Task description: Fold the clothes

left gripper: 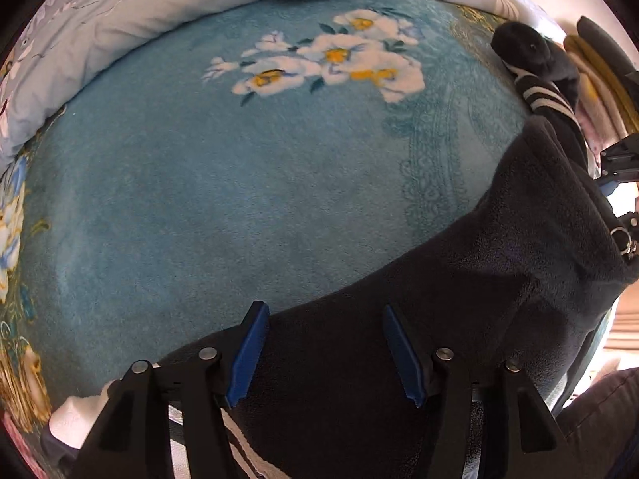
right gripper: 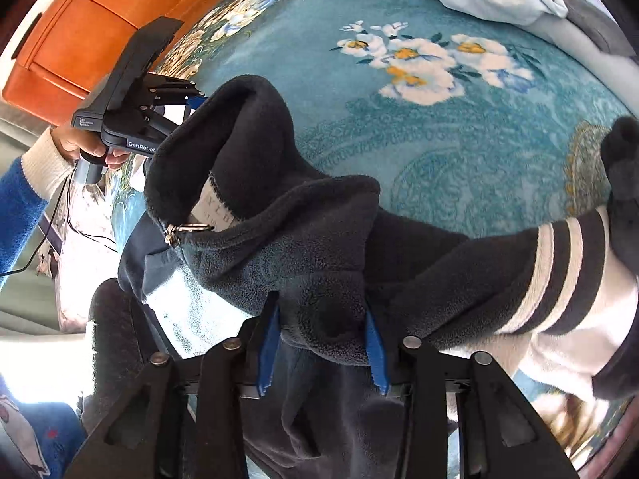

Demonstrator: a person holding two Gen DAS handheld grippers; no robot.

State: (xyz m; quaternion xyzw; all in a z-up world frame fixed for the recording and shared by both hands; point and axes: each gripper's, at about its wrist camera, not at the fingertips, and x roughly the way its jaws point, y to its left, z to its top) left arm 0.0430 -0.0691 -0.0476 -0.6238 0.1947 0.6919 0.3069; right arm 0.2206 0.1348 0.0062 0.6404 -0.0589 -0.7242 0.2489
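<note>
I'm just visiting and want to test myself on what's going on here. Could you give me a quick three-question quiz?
1. True or false: the dark fleece jacket lies on a teal flowered blanket.
2. What color are the stripes on the jacket's sleeve: A red, B white, C yellow?
3. Fill in: fleece sits between the blue fingers of the right hand-held gripper, while the left hand-held gripper has its fingers spread ____.

Key: 1 true; 2 B; 3 apart.
</note>
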